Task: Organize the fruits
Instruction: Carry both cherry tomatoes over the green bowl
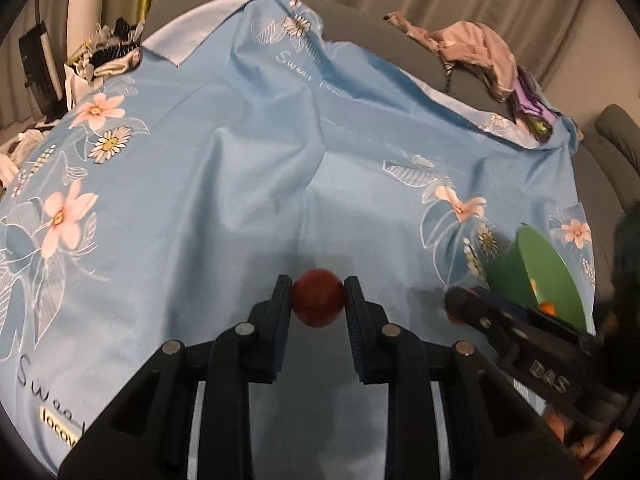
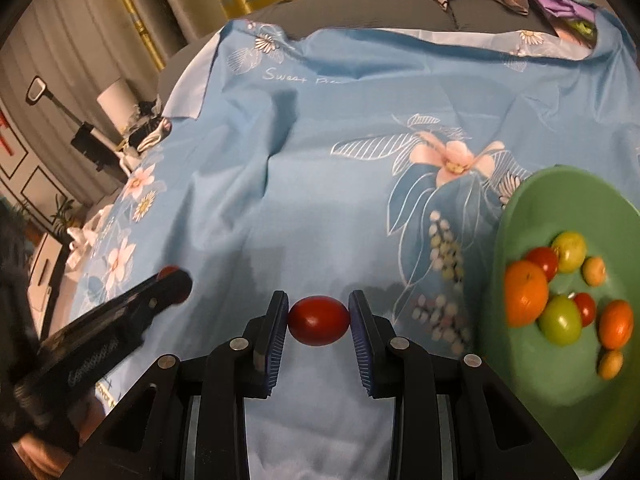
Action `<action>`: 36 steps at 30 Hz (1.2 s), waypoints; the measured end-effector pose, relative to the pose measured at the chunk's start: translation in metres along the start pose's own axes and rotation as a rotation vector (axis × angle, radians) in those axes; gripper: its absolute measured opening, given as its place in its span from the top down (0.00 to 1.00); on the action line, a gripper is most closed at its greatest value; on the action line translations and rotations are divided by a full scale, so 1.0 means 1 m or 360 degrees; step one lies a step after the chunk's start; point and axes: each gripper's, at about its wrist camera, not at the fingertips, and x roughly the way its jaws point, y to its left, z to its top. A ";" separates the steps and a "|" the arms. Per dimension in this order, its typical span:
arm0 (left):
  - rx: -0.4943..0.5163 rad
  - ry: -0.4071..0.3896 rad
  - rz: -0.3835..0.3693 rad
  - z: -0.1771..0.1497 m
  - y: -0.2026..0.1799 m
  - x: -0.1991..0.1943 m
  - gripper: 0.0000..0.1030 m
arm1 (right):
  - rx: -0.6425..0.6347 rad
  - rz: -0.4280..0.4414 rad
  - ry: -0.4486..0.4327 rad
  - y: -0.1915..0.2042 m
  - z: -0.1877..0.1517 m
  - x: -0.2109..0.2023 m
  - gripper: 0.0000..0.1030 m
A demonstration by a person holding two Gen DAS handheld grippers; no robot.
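Observation:
My left gripper point(image 1: 319, 298) is shut on a round dark red fruit point(image 1: 319, 298), held above the blue flowered cloth point(image 1: 240, 184). In the right wrist view my right gripper point(image 2: 319, 320) is shut on an oval red fruit point(image 2: 319, 320) over the same cloth. A green bowl point(image 2: 520, 208) stands to the right of it and holds several fruits: oranges point(image 2: 525, 298), green ones point(image 2: 560, 323) and small red ones. The left wrist view shows the bowl point(image 1: 548, 276) at the right edge, with the right gripper's black body point(image 1: 516, 340) in front of it. The left gripper point(image 2: 172, 280) appears at the lower left of the right wrist view.
The blue cloth covers a grey sofa or bed. Crumpled pink and purple clothes point(image 1: 476, 48) lie at its far right edge. A cluttered side table with a white lamp point(image 2: 116, 104) stands at the left, curtains hang behind.

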 end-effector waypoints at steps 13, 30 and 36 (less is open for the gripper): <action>0.0126 -0.0143 -0.0046 -0.016 -0.027 -0.027 0.74 | -0.0054 0.0009 -0.0116 0.008 -0.009 -0.025 0.68; 0.0383 -0.0278 -0.0149 -0.021 -0.107 -0.052 0.74 | 0.0110 0.0000 -0.0370 -0.038 -0.002 -0.089 0.68; 0.0443 -0.0262 -0.0208 -0.023 -0.139 -0.044 0.74 | 0.0194 -0.0079 -0.0438 -0.068 -0.001 -0.107 0.68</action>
